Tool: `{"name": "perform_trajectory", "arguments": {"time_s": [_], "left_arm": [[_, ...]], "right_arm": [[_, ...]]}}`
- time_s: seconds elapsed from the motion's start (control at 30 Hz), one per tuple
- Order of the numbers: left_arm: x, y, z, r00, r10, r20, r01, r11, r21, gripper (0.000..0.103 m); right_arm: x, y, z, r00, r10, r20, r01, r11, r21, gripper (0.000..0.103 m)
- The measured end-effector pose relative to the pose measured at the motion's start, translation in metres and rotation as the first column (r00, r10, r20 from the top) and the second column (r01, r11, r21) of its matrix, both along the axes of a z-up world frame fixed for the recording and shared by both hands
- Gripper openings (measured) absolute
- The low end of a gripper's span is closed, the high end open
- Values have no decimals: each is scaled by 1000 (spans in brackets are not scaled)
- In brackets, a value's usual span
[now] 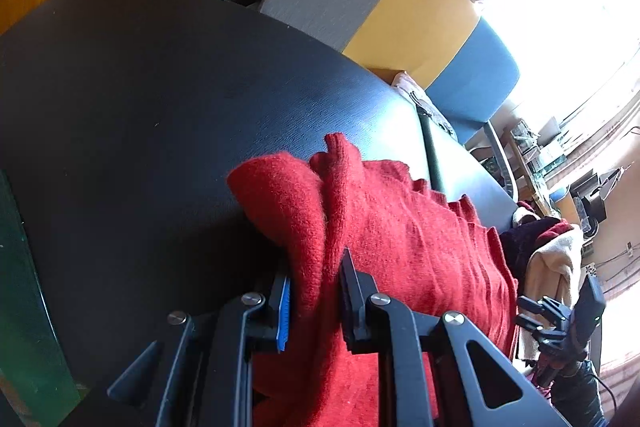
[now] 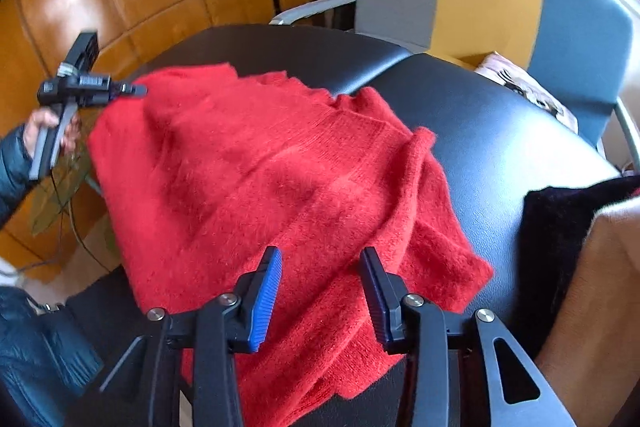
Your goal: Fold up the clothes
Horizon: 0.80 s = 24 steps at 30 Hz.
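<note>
Red fuzzy knit sweater [image 2: 256, 167] lay under my spread-fingered right gripper [image 2: 320, 259]; my left gripper [image 1: 316, 279] pinched its edge.

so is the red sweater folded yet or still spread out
Partly folded: the red sweater lies bunched on the black table, one edge doubled over. The left gripper pinches it.

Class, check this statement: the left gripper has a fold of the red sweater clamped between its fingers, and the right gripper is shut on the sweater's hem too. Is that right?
Not quite. The left gripper does clamp a fold of the red sweater, but the right gripper is open: the right wrist view shows its fingers spread apart above the sweater, gripping nothing.
</note>
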<state>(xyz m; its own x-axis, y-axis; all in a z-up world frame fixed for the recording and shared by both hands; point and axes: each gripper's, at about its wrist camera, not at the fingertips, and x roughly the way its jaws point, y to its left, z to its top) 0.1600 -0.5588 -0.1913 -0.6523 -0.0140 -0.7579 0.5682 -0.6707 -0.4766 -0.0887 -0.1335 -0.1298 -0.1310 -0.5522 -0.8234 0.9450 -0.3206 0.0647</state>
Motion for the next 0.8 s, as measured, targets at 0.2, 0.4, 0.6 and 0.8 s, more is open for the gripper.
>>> {"name": "perform_trajectory", "arguments": {"time_s": [0.2, 0.4, 0.6, 0.8], "left_arm": [[5, 9, 22, 995, 6, -95, -1, 998, 56, 18], [0, 28, 48, 983, 3, -185, 13, 996, 85, 18], [-18, 53, 78, 964, -22, -266, 51, 993, 103, 18], [-65, 109, 110, 939, -153, -307, 179, 982, 57, 18]], "right_arm": [[-11, 17, -29, 998, -45, 41, 43, 998, 37, 42], [-13, 32, -38, 991, -103, 85, 107, 993, -45, 43], [-16, 43, -42, 983, -146, 111, 157, 982, -105, 43], [-11, 46, -45, 976, -176, 132, 195, 969, -152, 44]]}}
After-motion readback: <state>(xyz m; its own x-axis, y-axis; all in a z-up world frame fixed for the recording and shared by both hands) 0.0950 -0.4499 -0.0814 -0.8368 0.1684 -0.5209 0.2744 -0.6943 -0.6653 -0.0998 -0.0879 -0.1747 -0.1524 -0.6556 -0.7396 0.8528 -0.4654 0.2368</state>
